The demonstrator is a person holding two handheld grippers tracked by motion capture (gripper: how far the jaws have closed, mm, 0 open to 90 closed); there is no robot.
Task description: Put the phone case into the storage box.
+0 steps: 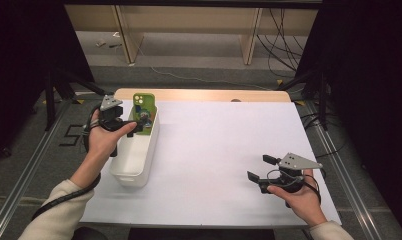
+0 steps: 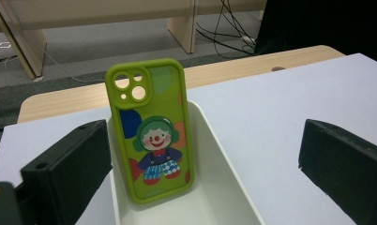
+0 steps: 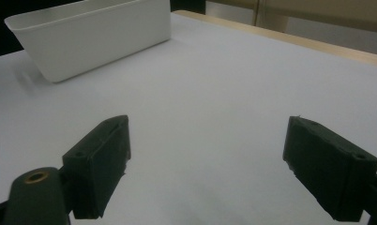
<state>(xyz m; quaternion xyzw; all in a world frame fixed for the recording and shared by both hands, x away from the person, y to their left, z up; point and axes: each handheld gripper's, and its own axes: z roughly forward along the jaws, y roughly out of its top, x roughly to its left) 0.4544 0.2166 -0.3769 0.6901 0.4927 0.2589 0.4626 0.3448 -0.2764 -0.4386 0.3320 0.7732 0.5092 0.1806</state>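
Jaws of both grippers spread, green phone case [image 2: 150, 131] upright in white bin [image 1: 137, 159], white table [image 1: 224, 145], grey floor [image 1: 199, 65]

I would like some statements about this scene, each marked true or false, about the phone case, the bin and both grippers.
1. The green rubbery phone case with a clown picture stands inside the white oblong plastic bin. True.
2. The left hand-held gripper is shut on the case. False: its jaws are open, with the case between and beyond them, untouched.
3. The right hand-held gripper holds the bin. False: it is open over the bare white table sheet, apart from the bin.
4. The case leans against the bin's end wall, camera holes up. True.
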